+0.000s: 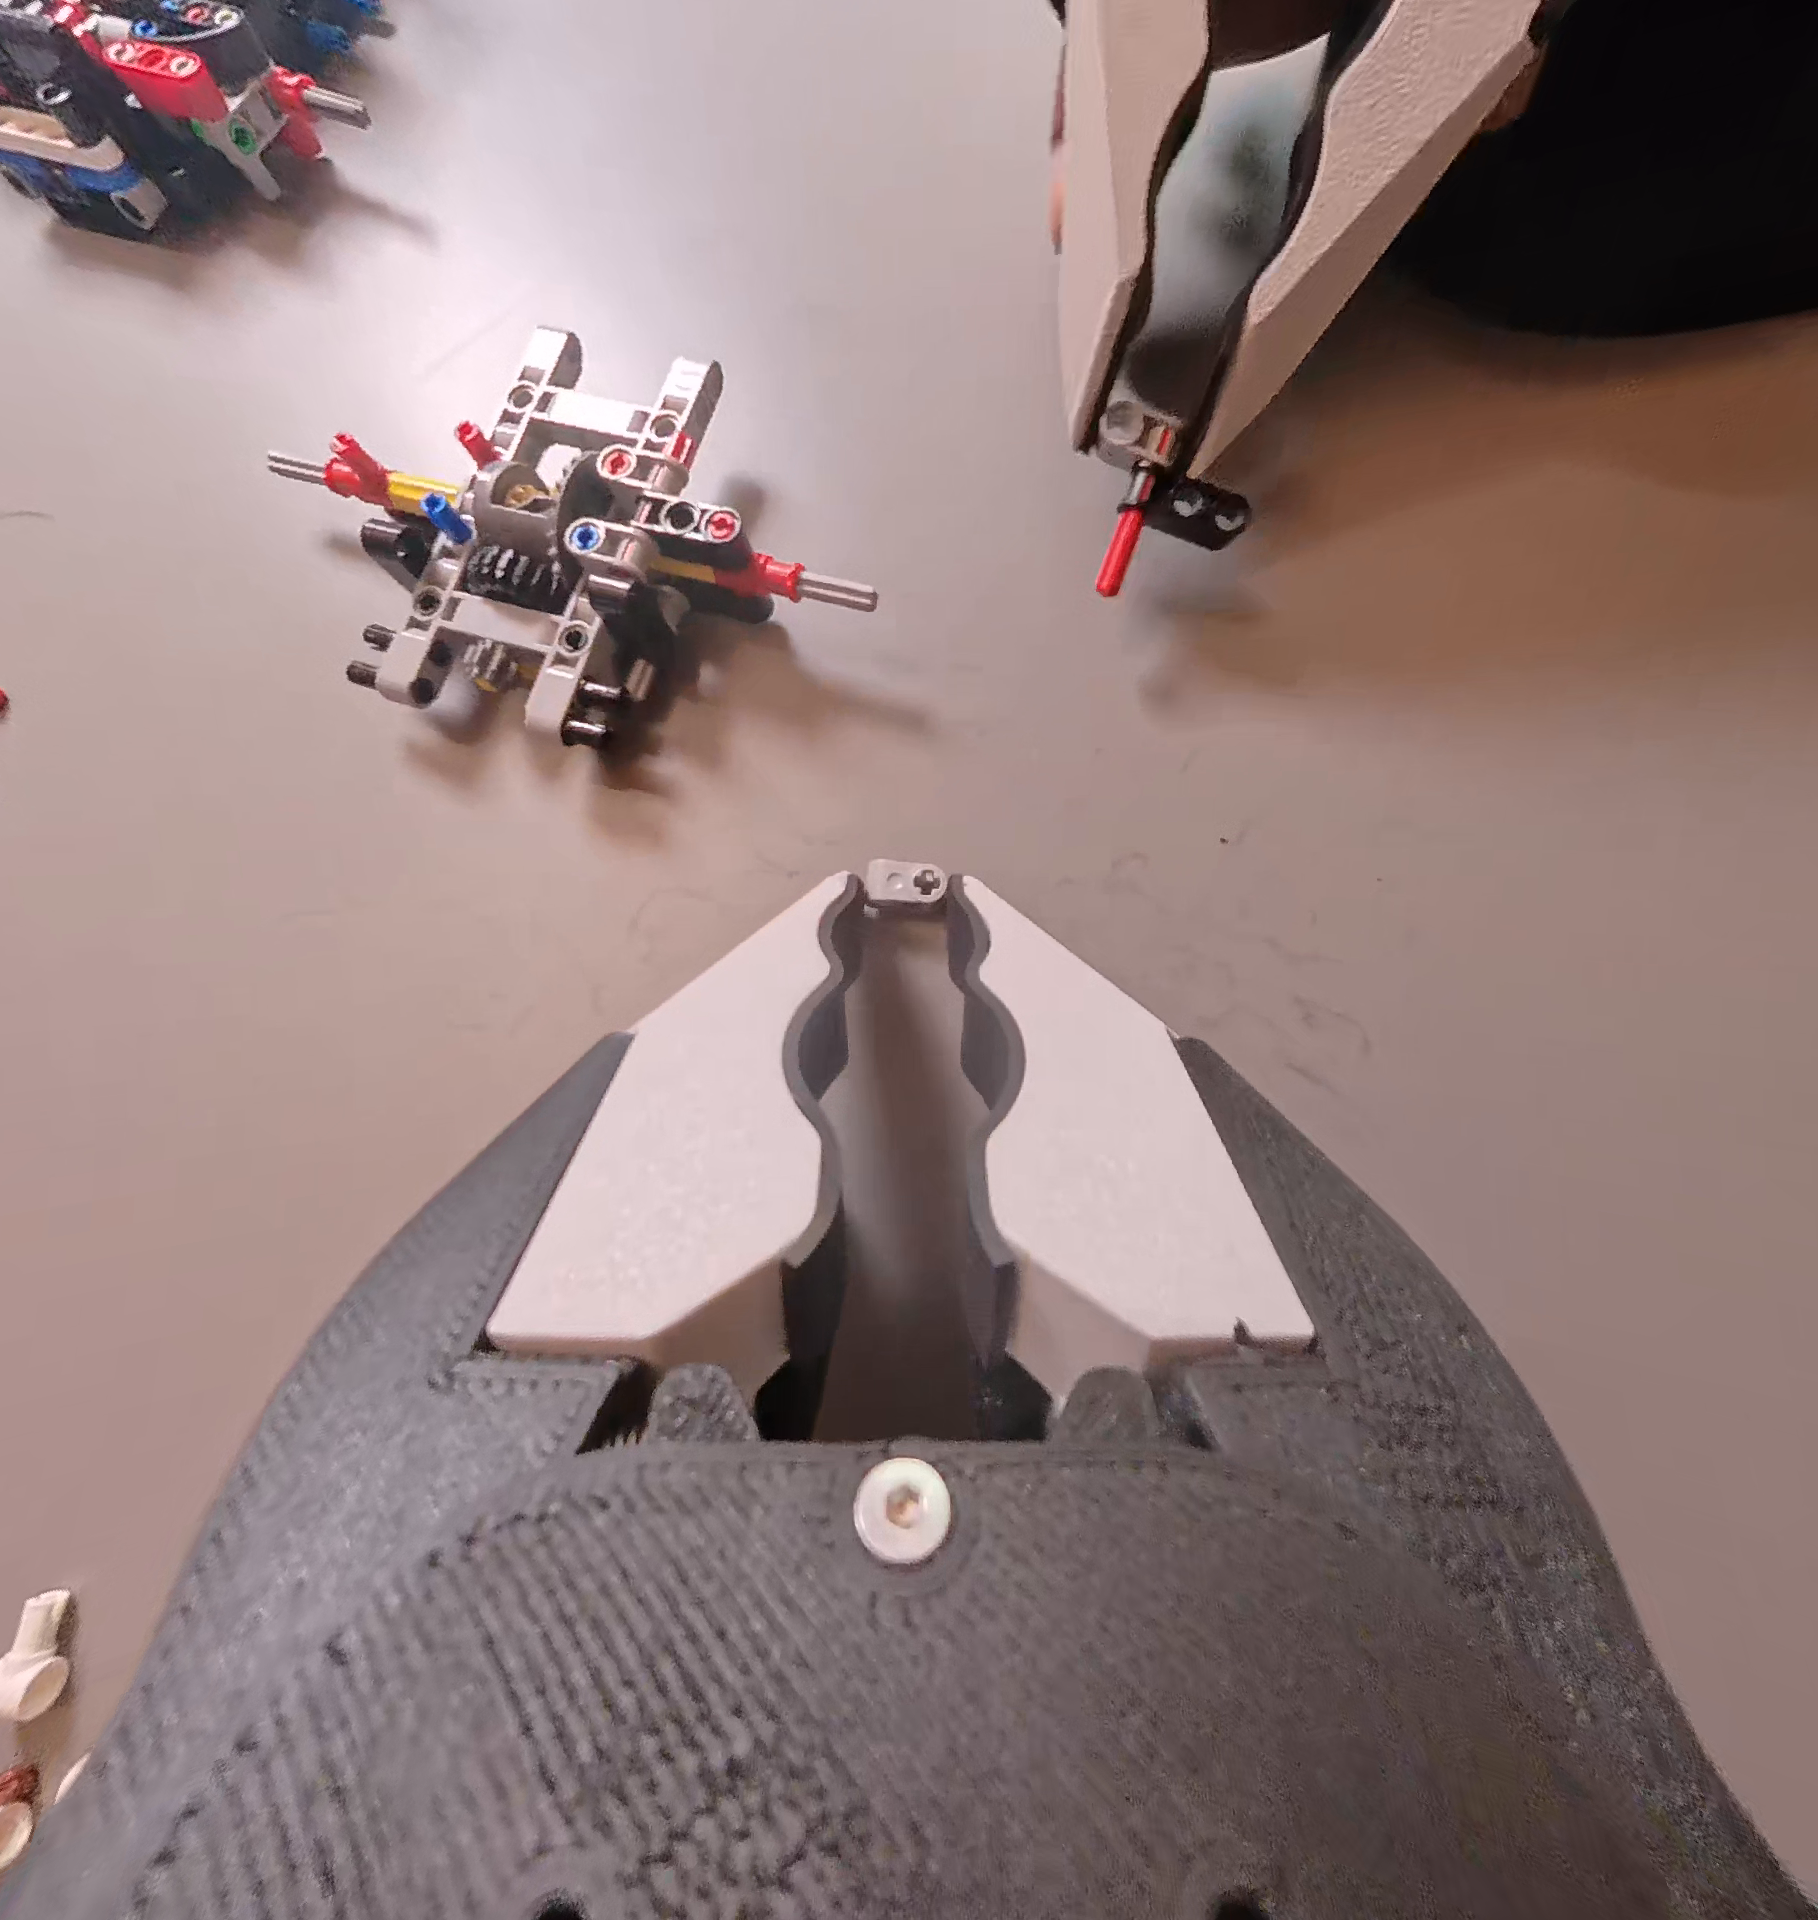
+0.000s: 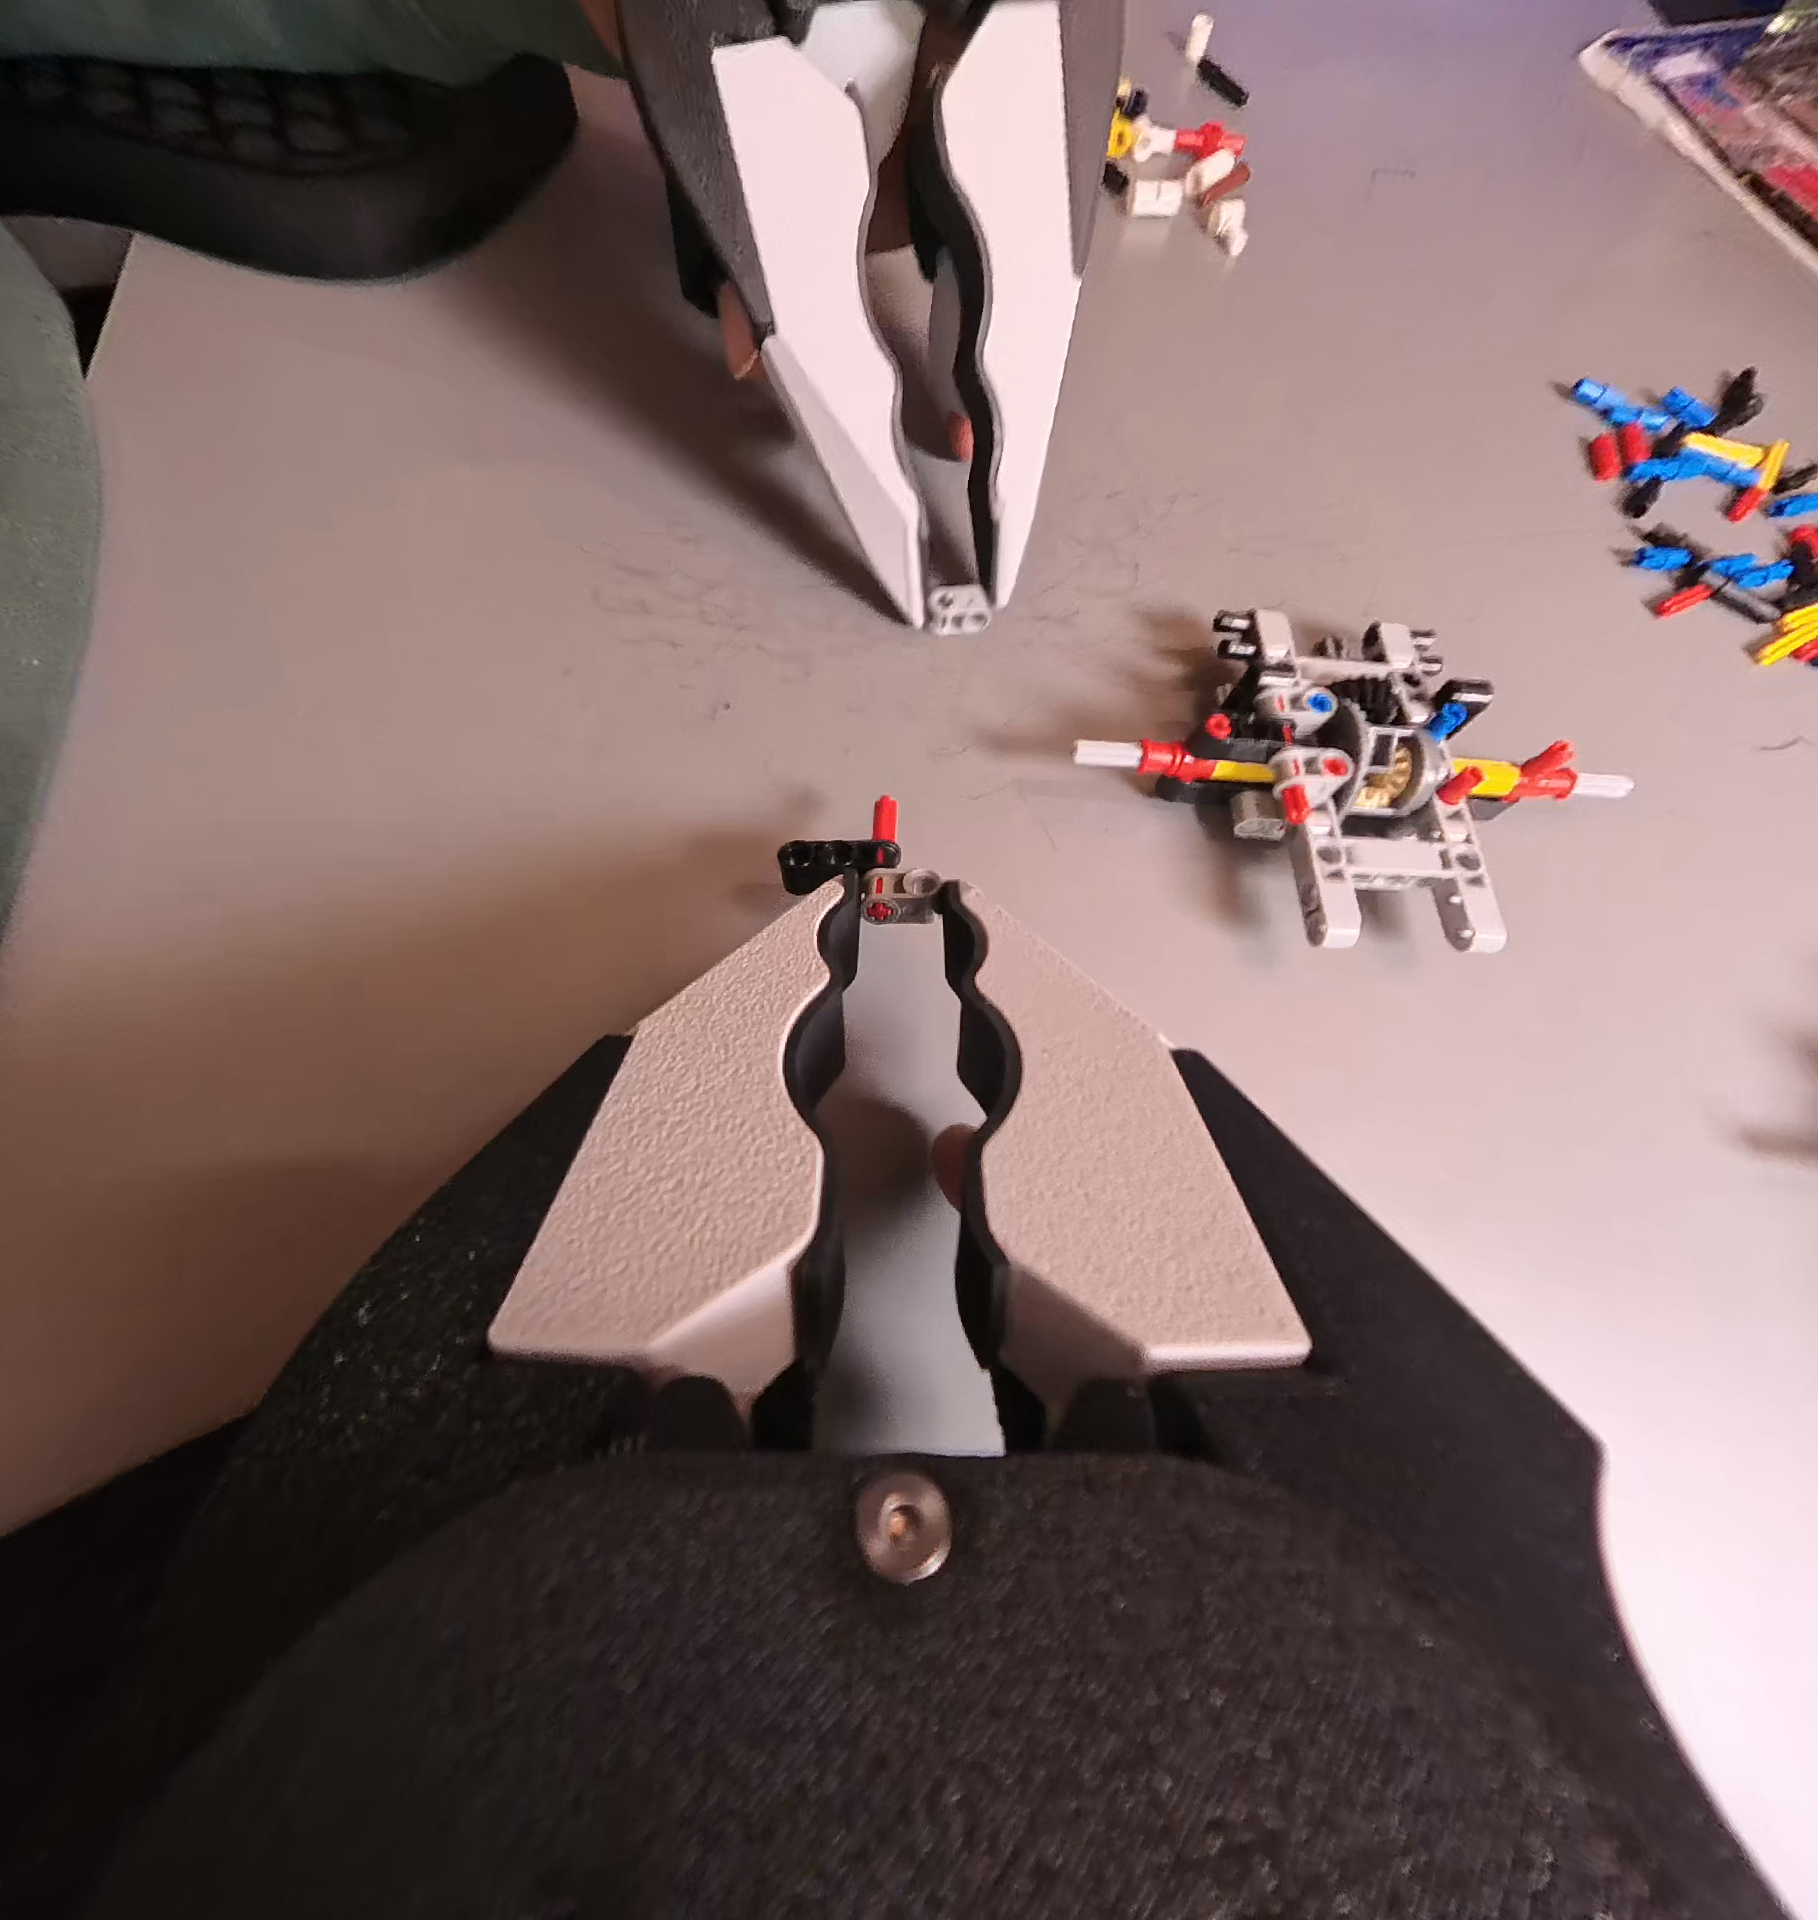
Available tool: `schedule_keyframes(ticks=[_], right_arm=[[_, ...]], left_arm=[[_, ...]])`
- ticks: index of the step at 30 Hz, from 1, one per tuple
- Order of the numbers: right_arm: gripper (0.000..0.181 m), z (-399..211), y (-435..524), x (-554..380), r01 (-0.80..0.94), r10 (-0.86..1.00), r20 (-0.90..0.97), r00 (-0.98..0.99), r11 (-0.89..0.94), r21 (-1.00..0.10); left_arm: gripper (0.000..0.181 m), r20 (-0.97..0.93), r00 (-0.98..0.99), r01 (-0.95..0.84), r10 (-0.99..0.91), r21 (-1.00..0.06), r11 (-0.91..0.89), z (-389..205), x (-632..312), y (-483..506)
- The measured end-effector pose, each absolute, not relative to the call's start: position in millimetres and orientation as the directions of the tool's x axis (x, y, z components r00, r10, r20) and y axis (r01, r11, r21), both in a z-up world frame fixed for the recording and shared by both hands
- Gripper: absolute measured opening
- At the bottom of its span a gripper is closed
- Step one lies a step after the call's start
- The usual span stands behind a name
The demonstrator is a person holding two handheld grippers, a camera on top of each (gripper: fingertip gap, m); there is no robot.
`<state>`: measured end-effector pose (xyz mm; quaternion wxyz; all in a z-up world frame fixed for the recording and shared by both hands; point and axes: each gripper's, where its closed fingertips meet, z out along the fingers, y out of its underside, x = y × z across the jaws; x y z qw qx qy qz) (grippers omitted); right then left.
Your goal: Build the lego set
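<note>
My left gripper (image 1: 910, 891) is shut on a small grey connector piece (image 1: 910, 885) just above the table; it also shows in the right wrist view (image 2: 959, 613), tips down. My right gripper (image 2: 900, 896) is shut on a small sub-assembly: a grey connector (image 2: 900, 896) on a red axle (image 2: 886, 819) that carries a black beam (image 2: 832, 857). It shows in the left wrist view (image 1: 1154, 442) at top right. A grey, black, red and yellow gearbox assembly (image 1: 572, 551) lies on the table between them, also visible in the right wrist view (image 2: 1362, 769).
A larger black, blue and red build (image 1: 126, 114) sits at the far left. Loose white connectors (image 1: 22, 1662) lie near my left gripper's base. Piles of blue, red, yellow pins (image 2: 1746, 520) and white and red parts (image 2: 1185, 156) lie on the table. A booklet (image 2: 1778, 135) lies at the right edge. The left gripper's tips are roughly 9 cm from the right gripper's.
</note>
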<state>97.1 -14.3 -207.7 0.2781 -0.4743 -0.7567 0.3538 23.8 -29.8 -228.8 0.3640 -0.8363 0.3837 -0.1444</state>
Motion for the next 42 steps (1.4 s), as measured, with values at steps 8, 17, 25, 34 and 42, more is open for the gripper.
schedule_keyframes(ticks=[8, 17, 25, 34, 42], right_arm=[[0.014, -205.0, -30.3, 74.4, 0.472, 0.903, 0.14, -0.407, 0.339, -0.814], [0.015, -205.7, -26.9, 75.4, 0.479, 0.911, 0.132, -0.392, 0.324, -0.815], [0.014, -206.7, -27.1, 76.4, 0.481, 0.909, 0.127, -0.396, 0.324, -0.815], [0.014, -205.7, -24.9, 77.3, 0.479, 0.911, 0.128, -0.391, 0.32, -0.817], [0.014, -204.1, -24.7, 77.3, 0.471, 0.912, 0.131, -0.389, 0.318, -0.823]], left_arm=[[0.018, -0.068, 0.647, -0.549, -0.76, -0.732, -0.402, -219.2, 22.4, -33.4], [0.0, -0.068, 0.651, -0.545, -0.756, -0.734, -0.405, -221.3, 23.5, -32.3], [0.0, -0.046, 0.67, -0.539, -0.741, -0.716, -0.443, -226.2, 15.3, -32.9], [0.015, -0.004, 0.662, -0.512, -0.749, -0.733, -0.448, -223.1, 15.1, -35.4], [0.014, -0.011, 0.637, -0.534, -0.771, -0.728, -0.43, -229.1, 26.1, -34.4]])
